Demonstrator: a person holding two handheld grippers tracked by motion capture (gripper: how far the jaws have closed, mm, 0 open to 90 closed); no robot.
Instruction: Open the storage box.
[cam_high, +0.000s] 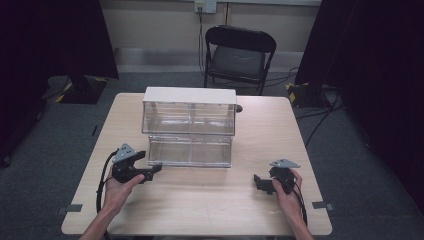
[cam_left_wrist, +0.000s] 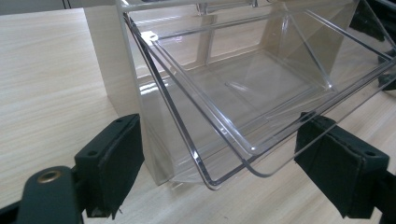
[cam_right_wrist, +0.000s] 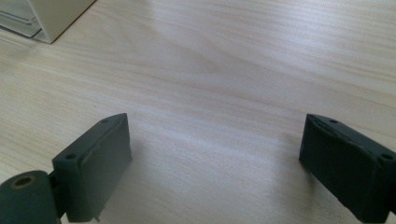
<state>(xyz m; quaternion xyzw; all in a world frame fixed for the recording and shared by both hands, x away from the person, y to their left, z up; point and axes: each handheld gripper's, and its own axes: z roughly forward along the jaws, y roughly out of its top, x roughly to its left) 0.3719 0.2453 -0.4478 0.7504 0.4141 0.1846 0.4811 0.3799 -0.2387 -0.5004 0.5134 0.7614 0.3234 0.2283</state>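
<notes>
High view: left gripper (cam_high: 155, 169) nearing bin (cam_high: 190, 150) w/ its lower drawer tilted open; right gripper (cam_high: 260, 183) idling, well apart. Left gripper view: jaws wide, empty, straddling drawer (cam_left_wrist: 243, 88) lip; approach square, grip centrally. Right gripper view: jaws wide, empty, over table (cam_right_wrist: 224, 60).

high: above, facing forward-down | claw cams: low, close, tabletop (cam_right_wrist: 224, 70) shared

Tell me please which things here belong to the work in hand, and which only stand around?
Belong to the work:
- clear drawer unit, its lower drawer pulled out
- left gripper, open at the drawer's corner
- right gripper, open over the table

Standing around:
- folding chair
- wall socket
</notes>
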